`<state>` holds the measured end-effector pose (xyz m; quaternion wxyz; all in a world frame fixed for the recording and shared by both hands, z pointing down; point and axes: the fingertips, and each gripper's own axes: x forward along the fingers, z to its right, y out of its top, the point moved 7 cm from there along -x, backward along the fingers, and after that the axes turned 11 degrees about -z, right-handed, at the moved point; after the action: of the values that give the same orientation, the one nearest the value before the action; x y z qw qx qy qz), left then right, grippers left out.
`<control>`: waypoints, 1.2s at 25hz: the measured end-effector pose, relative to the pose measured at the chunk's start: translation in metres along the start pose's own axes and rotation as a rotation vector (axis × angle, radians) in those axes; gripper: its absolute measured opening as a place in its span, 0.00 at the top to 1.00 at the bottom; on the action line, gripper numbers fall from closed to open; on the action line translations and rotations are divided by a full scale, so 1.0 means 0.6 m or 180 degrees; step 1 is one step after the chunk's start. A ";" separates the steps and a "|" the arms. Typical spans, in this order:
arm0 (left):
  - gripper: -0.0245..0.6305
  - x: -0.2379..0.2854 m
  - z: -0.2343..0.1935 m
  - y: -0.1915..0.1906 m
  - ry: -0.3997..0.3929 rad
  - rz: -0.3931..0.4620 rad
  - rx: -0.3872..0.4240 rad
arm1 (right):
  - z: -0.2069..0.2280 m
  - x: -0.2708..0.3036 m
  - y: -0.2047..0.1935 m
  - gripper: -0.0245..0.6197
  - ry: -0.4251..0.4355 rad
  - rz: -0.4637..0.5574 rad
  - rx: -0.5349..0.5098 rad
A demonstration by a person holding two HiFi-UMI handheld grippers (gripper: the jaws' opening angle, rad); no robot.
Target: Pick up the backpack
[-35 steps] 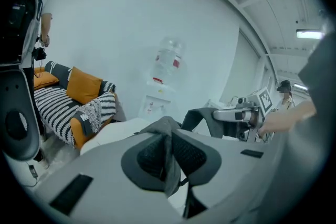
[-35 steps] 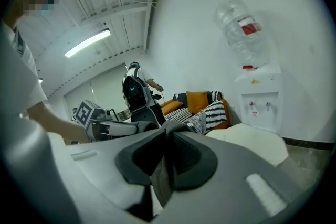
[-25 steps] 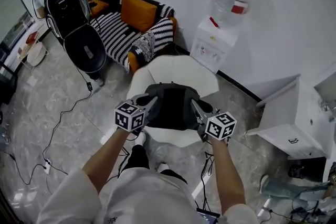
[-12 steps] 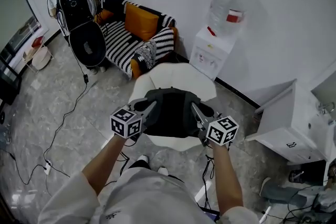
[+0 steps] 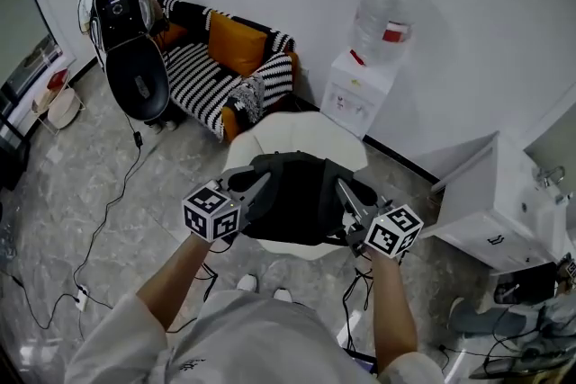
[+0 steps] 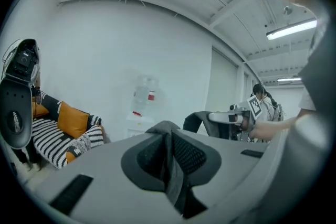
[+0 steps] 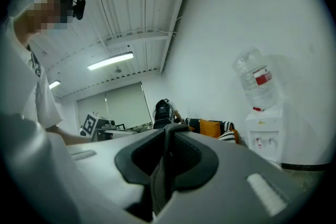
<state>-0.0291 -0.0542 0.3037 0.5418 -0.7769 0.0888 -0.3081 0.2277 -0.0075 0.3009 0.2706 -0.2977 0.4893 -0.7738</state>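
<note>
A dark grey backpack (image 5: 301, 193) hangs between my two grippers, above a round white seat (image 5: 306, 129). My left gripper (image 5: 259, 190) is shut on its left side, with a fold of grey fabric (image 6: 169, 178) pinched between the pads. My right gripper (image 5: 347, 195) is shut on the right side, and a dark strip of fabric (image 7: 161, 178) is clamped in its jaws. In the left gripper view the right gripper (image 6: 234, 117) shows across the bag. The bag's underside is hidden.
A water dispenser (image 5: 360, 84) stands against the wall behind the seat. A striped sofa with an orange cushion (image 5: 232, 43) is at the back left, beside a tall black padded object (image 5: 133, 40). A white cabinet (image 5: 495, 202) is at the right. Cables (image 5: 99, 225) trail over the floor.
Both grippers have risen together with the backpack, which now hangs higher above the white seat and looks larger in the head view. Both grips are unchanged.
</note>
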 end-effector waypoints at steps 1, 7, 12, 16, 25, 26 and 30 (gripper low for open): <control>0.92 -0.008 0.001 0.009 -0.0029 0.0028 0.0037 | -0.010 -0.003 0.008 0.90 -0.0009 0.0033 -0.0020; 0.92 -0.046 0.000 0.058 -0.0185 0.0197 0.0211 | -0.052 -0.012 0.052 0.90 -0.0041 0.0253 -0.0039; 0.92 -0.069 -0.004 0.084 -0.0282 0.0307 0.0310 | -0.080 -0.016 0.075 0.89 -0.0095 0.0338 -0.0131; 0.92 -0.079 -0.012 0.101 -0.0314 0.0371 0.0391 | -0.096 -0.012 0.094 0.89 -0.0128 0.0405 -0.0200; 0.92 -0.079 -0.015 0.145 -0.0386 0.0513 0.0566 | -0.100 -0.015 0.132 0.90 -0.0174 0.0599 -0.0253; 0.92 -0.079 -0.016 0.146 -0.0386 0.0517 0.0579 | -0.100 -0.015 0.132 0.90 -0.0186 0.0592 -0.0271; 0.92 -0.076 -0.016 0.139 -0.0380 0.0527 0.0601 | -0.101 -0.017 0.125 0.90 -0.0234 0.0564 -0.0334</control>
<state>-0.0544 -0.0734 0.2135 0.6404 -0.7295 0.0908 -0.2226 0.1997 0.0078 0.2094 0.3398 -0.2953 0.5433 -0.7087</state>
